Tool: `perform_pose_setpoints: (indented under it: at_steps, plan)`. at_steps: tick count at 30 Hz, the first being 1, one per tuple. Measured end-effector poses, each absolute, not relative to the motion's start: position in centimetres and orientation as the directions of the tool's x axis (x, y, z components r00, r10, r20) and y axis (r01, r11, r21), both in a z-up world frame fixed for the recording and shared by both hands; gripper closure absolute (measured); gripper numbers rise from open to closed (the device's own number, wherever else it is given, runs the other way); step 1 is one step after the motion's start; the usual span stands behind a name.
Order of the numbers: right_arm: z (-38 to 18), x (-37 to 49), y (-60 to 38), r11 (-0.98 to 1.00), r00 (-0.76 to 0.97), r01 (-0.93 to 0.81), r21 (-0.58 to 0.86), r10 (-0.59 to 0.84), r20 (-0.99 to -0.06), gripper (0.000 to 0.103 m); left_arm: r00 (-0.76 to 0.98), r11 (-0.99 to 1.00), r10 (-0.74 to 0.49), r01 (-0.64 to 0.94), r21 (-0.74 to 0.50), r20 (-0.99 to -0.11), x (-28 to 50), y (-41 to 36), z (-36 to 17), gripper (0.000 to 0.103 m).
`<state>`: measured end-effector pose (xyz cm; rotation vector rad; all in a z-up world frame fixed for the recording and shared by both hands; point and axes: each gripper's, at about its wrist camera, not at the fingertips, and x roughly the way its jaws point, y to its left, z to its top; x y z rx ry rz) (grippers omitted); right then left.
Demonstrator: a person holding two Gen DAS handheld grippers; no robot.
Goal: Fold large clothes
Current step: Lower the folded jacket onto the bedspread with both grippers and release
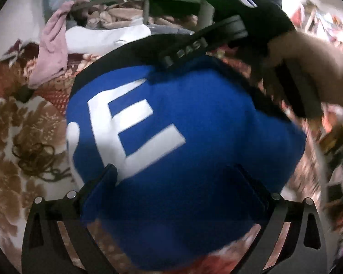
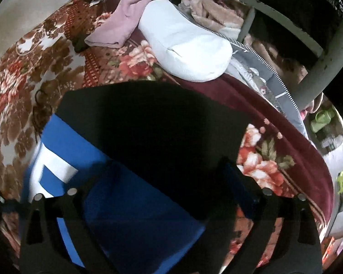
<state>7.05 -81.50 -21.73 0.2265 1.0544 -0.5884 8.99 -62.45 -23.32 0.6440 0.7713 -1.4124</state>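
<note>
**Ana:** Floral bedspread [image 1: 16, 123] fills the left wrist view; brown and cream blooms, a pile of clothes heaped at the far end under a grey rail [image 1: 146, 2]; the blue garment [image 1: 194, 118] lies on the bed right in front of the left gripper [image 1: 176, 173].

**Ben:** And its jaws stand wide apart over the near edge of the cloth; nothing pinched between them that I can see. Bold white lettering across the blue, a black band along the far edge; it looks thick and soft, already a compact shape.

**Ana:** Right gripper [image 1: 187, 52] shows up top, reaching over that black edge with the person's hand [image 1: 308, 68] behind it; blurred, so I can't call its grip from here.

**Ben:** Over to the right wrist view; same bed, a maroon border [image 2: 263, 114] with pink roses, a white folded piece [image 2: 185, 50] and a pink one [image 2: 116, 25] beyond; the garment sits just below the camera, black panel [image 2: 153, 123] over blue [image 2: 135, 205].

**Ana:** Jaws apart here too; spread either side of the cloth, not clamped.

**Ben:** My read: they're between folds. To do it well, both sides should bite the same edge, level with each other; lift together, lay it over square, then smooth outward so the thick fabric doesn't bunch.

**Ana:** Watch that lettering; it shows a skewed fold instantly.
</note>
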Motion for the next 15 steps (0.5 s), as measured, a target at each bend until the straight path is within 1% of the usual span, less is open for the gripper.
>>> perform_pose_setpoints:
  at_steps: [2,5,9,12,15]
  plan:
    - [-22.2,5.9,-82.3,0.828,0.374,0.556,-0.069,-0.324,-0.869,0.005,0.024,0.047,-0.594,0.999,-0.005,-0.804,8.7,-61.6,-23.5,0.005]
    - [-21.8,4.7,-82.6,0.826,0.377,0.559,-0.075,-0.334,-0.864,0.005,0.012,0.041,-0.574,0.999,-0.014,-0.819,9.1,-60.5,-23.4,0.005]
    - [-20.6,3.2,-82.3,0.829,0.374,0.543,-0.131,-0.378,-0.847,0.005,0.0,0.057,-0.529,0.998,-0.036,-0.848,9.4,-58.6,-23.0,0.005]
    - [-18.8,1.8,-81.7,0.817,0.377,0.561,-0.133,-0.395,-0.838,0.005,0.027,0.1,-0.528,0.994,-0.03,-0.849,9.8,-56.9,-20.6,0.005]
    - [-16.1,-0.3,-80.5,0.76,0.348,0.639,-0.118,-0.422,-0.837,0.005,0.069,0.182,-0.538,0.983,-0.036,-0.84,10.3,-55.3,-16.6,0.005]
